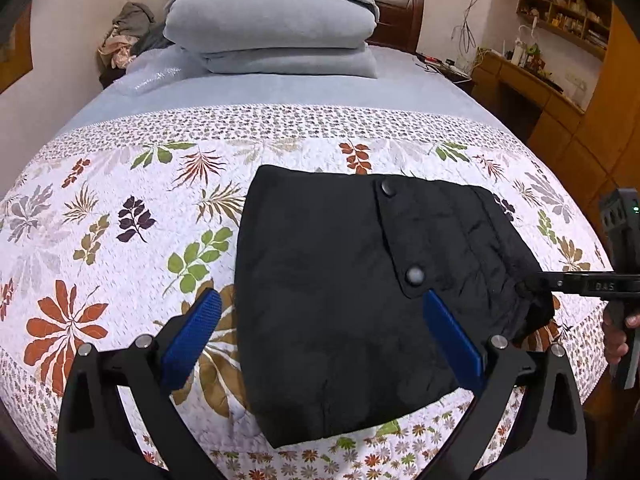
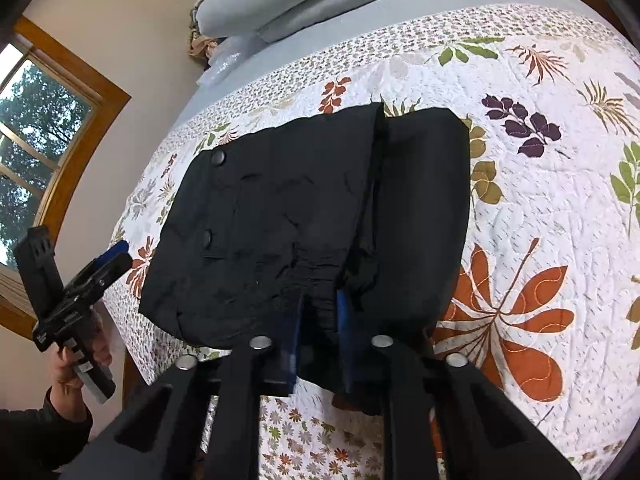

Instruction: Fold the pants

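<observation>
Black pants (image 1: 328, 264) lie folded into a compact rectangle on the floral quilt (image 1: 100, 220), with two snap buttons on a flap facing up. My left gripper (image 1: 320, 296) hangs open above their near edge, blue pads wide apart and nothing between them. From the right, my right gripper (image 1: 560, 282) reaches in and pinches the gathered waistband edge. In the right wrist view the pants (image 2: 272, 216) fill the centre, and the right gripper (image 2: 318, 308) is shut on a bunch of black fabric. The left gripper (image 2: 114, 256) shows at the left, held by a hand.
A stack of folded grey blankets (image 1: 272, 20) sits at the head of the bed, with a heap of clothes (image 1: 128, 32) and a plastic bag (image 1: 160, 76) beside it. A wooden desk and shelves (image 1: 540, 80) stand right of the bed. A window (image 2: 32, 140) is in the wall.
</observation>
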{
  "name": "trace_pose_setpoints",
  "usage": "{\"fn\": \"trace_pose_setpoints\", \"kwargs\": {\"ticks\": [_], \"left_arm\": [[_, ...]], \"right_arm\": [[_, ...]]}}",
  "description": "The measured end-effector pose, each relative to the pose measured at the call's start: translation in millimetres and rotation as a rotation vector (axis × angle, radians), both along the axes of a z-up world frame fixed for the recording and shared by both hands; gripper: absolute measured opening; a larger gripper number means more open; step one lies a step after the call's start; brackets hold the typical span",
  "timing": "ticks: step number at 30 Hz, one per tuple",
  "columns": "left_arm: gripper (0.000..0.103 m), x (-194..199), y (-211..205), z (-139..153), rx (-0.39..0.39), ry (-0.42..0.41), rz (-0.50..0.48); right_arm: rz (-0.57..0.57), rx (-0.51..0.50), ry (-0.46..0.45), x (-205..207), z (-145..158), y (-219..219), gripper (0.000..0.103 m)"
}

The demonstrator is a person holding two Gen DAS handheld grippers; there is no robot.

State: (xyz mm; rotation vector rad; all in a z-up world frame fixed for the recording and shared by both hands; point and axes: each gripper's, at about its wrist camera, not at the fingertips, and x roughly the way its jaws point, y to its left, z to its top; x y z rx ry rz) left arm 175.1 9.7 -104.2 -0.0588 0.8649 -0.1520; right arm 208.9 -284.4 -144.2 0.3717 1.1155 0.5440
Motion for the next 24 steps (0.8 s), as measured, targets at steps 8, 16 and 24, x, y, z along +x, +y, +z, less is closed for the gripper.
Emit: {"fn": "trace_pose_setpoints", "kwargs": {"ticks": [8,16,24], "left_arm": [[0.1,6,-4,-13,0.04,0.013,0.006],[0.1,11,-1,-47,0.048,0.096,0.043],[0.1,8,10,-45,0.05,0.092,0.067]], "right_arm": [[-0.013,-0.031,-0.015,-4,8,-5,0.01],[-0.05,-0.011,0.051,-5,-13,-14,0.02],[-0.07,0.048,0.014,-12,10,-26,0.054]]}}
